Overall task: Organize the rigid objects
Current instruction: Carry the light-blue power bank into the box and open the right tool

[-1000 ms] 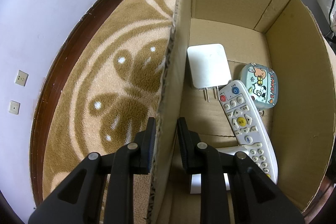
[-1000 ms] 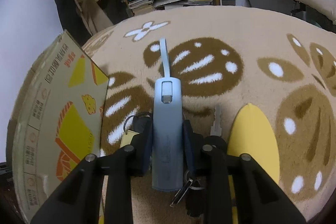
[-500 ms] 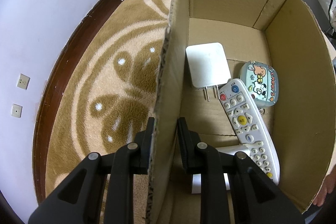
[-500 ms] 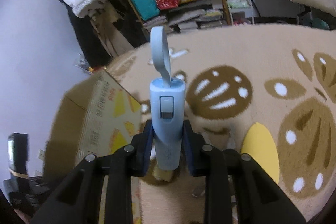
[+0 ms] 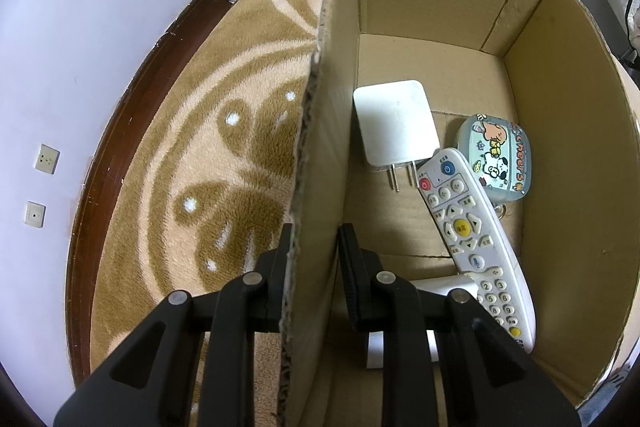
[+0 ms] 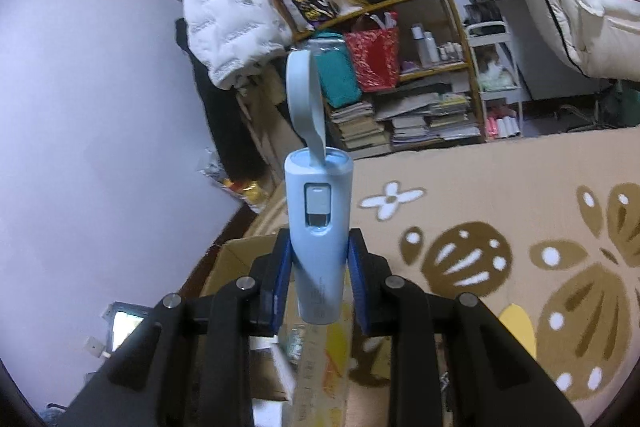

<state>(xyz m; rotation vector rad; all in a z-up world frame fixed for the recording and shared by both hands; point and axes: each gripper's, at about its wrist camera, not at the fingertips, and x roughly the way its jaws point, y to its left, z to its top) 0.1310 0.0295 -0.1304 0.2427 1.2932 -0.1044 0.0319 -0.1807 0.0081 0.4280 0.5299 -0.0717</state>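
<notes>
My left gripper (image 5: pixel 314 247) is shut on the left wall of an open cardboard box (image 5: pixel 332 131) standing on the carpet. Inside the box lie a white plug adapter (image 5: pixel 394 127), a white remote control (image 5: pixel 476 243), a pale cartoon-printed case (image 5: pixel 496 155) and a white object (image 5: pixel 444 287) partly hidden behind my fingers. My right gripper (image 6: pixel 318 267) is shut on a light blue device (image 6: pixel 318 223) with a loop strap, held up in the air. The box (image 6: pixel 236 259) shows below and left of it.
A brown and cream patterned carpet (image 5: pixel 224 147) lies under the box, bordered by dark wood floor (image 5: pixel 132 99) and a wall. A yellow oval (image 6: pixel 518 323) lies on the carpet. Cluttered shelves (image 6: pixel 404 95) and a white jacket (image 6: pixel 228 23) stand at the back.
My right gripper has lifted the blue device off the carpet and swung left toward the box. My left gripper stays clamped on the box wall.
</notes>
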